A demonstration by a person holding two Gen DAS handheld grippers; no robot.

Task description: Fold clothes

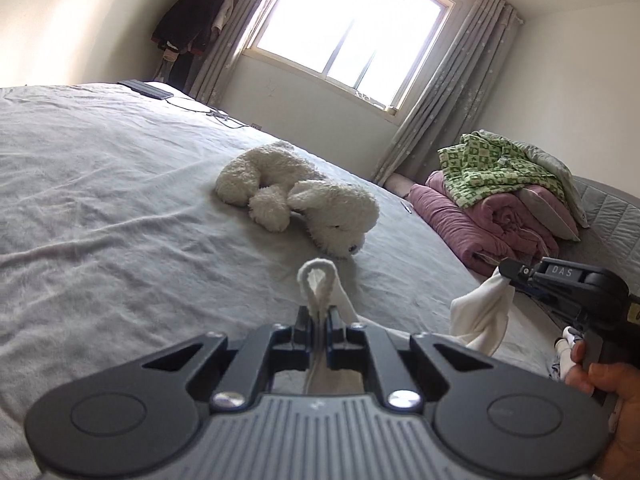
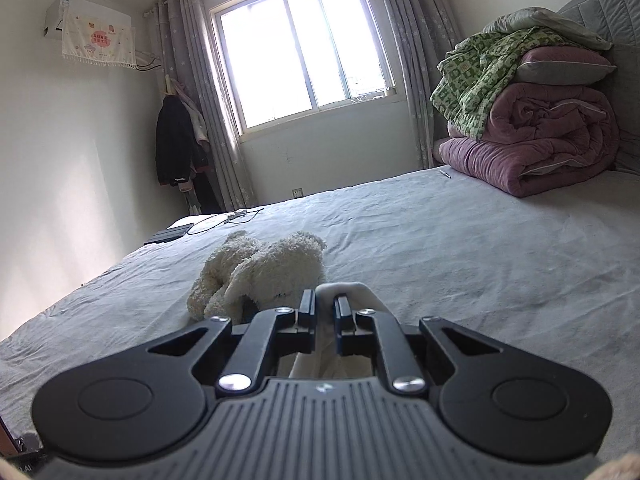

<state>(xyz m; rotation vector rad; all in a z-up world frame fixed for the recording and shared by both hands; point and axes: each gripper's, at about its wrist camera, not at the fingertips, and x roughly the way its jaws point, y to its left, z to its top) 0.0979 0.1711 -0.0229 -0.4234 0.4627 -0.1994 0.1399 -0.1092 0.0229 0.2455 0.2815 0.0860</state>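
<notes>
tools, left (image 1: 319, 316) and right (image 2: 324, 308), pinch white cloth (image 1: 480, 316) above bed (image 1: 100, 200).

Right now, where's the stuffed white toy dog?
The stuffed white dog lies on the grey bedsheet mid-bed, just beyond both grippers' fingertips in both wrist views, with the pink and green bedding pile off to its right.

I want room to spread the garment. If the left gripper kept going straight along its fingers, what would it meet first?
Probably the white plush toy on the bed. It lies just beyond the white cloth pinched in the left gripper, though depth is unclear.
</notes>
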